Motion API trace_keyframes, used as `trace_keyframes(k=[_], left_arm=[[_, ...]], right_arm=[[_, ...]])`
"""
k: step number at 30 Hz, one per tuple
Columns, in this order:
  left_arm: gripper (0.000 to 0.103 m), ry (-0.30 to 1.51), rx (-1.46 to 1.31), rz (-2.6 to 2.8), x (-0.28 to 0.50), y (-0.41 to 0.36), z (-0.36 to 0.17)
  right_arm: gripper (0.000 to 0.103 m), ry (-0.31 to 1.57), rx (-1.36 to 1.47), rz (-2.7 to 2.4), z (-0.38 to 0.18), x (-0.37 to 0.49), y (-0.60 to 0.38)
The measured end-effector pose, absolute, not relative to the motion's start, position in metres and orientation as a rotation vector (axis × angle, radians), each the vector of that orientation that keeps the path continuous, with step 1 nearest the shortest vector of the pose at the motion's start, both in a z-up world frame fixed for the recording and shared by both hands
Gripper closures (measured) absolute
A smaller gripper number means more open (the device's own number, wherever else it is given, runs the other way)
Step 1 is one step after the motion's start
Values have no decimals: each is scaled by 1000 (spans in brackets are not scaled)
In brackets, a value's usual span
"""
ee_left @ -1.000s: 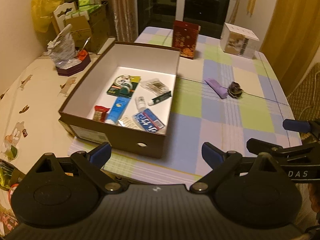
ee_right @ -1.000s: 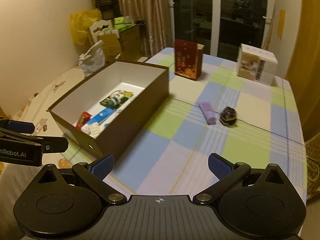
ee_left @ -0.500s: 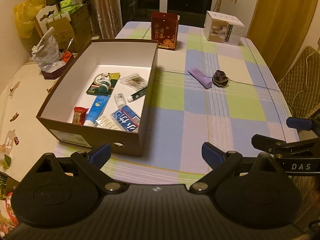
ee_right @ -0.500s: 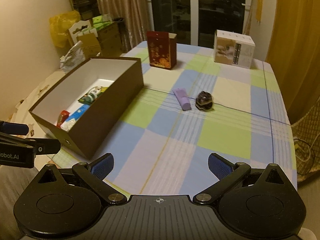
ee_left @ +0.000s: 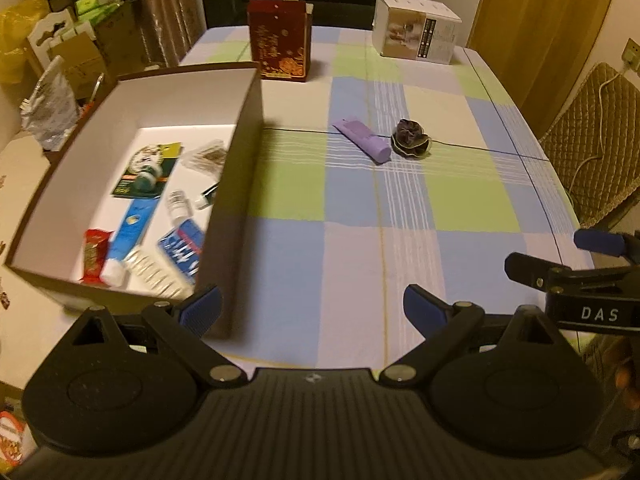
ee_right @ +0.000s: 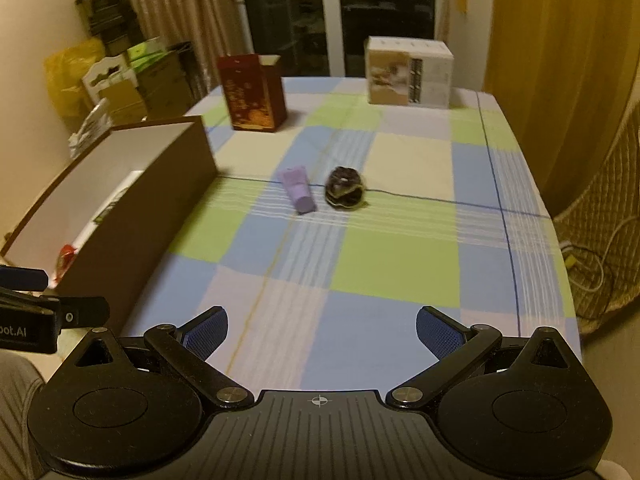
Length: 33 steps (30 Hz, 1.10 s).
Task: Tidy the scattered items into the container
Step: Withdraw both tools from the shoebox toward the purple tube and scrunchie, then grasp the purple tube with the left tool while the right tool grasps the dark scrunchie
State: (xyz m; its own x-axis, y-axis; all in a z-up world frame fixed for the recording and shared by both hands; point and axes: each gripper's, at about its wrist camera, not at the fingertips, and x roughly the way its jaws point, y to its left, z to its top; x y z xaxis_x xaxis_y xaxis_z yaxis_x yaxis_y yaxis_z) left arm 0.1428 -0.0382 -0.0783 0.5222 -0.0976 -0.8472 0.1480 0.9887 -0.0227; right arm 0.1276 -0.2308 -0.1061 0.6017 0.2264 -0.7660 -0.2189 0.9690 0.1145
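Both claws spread wide, nothing held. Left gripper (ee_left: pixel 312 306) hovers over the near table edge, its left fingertip in front of the brown box's near right corner. Right gripper (ee_right: pixel 322 330) hovers over the near edge too, further right; bare checked tablecloth (ee_right: pixel 384 264) ahead of it.

Open room: a wide lane of bare cloth runs from the near edge to the two loose items mid-table. Purple tube (ee_left: pixel 364 140) lies flat, angled, cap end toward the near side. Dark scrunchie (ee_left: pixel 412 138) sits just beside it on the right, apart or barely touching, can't tell. Both well right of the box wall.

Far edge: red gift box (ee_left: pixel 279 39) upright, white carton (ee_left: pixel 416 28) further right. Right table edge drops off next to a quilted chair (ee_left: pixel 596 128).

Container: brown box (ee_left: pixel 236 184), white inside, open top. Contents on its floor: green card pack (ee_left: pixel 146 170), blue tube (ee_left: pixel 130 236), red packet (ee_left: pixel 95 254), small white bottle (ee_left: pixel 179 204), blue sachet (ee_left: pixel 182 246), blister strip (ee_left: pixel 156 276), clear bag of small bits (ee_left: pixel 206 156). The floor's far end is bare.
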Motion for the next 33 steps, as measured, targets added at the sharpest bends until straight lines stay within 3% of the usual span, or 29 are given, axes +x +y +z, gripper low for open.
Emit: trace_keyframes(k=[16,21,26,27,28,29,33], left_arm=[[10,1058,98,-192,266,-76,-137],[18,1090,74,-196,308,-84,-157],[20,1098,66,-190,341,-92,-170],[21,1097,70,-187,346,-93,-172],[21,1097,71,-183,352,-94,-175],[22,1097,69,-180,357,-95,-177],[22,1091,48,-172,374,-95,-184]], right_arm=[[0,905,25,266,-159,232,-250],[0,896,43,290,-175,270,-251],[0,861,26,309,-186,309,-248],[1,855,24,313,-188,317,-247],[12,852,25,323,-190,324,-246],[16,860,24,331,-194,332,-244],[16,858,3,343,-208,349,-238]])
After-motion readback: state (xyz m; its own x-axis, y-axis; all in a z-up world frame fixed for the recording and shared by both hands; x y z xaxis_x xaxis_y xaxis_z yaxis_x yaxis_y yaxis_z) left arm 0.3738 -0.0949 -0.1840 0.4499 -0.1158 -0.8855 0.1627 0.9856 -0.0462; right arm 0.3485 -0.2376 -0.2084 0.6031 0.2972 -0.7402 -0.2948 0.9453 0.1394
